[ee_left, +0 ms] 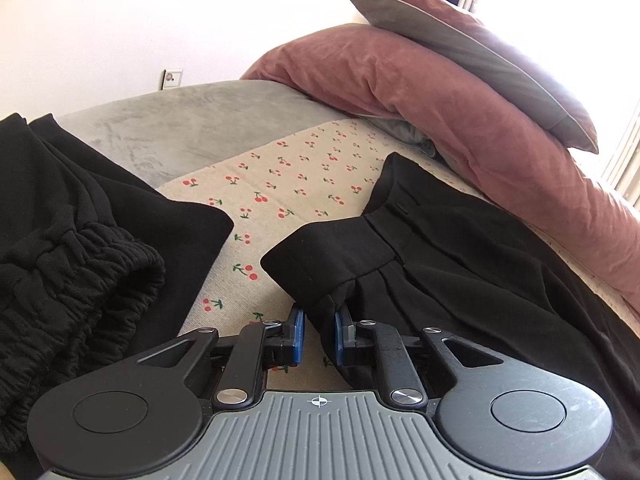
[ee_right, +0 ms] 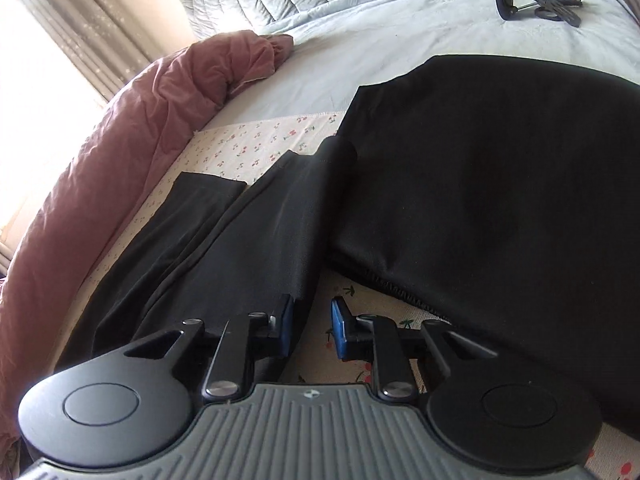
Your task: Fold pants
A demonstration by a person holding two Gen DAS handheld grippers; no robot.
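Lying across the cherry-print sheet (ee_left: 280,176) on the bed, the black pants (ee_left: 460,264) have a waistband corner pinched between the left fingers (ee_left: 319,322), while the right fingers (ee_right: 312,322) stand narrow, pant-leg hem against the left pad only.

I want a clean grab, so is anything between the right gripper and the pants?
Nothing visible. The pants reach the right gripper, a leg edge at its jaws, on the cherry-print sheet; the other black garment lies off to the right, clear of them.
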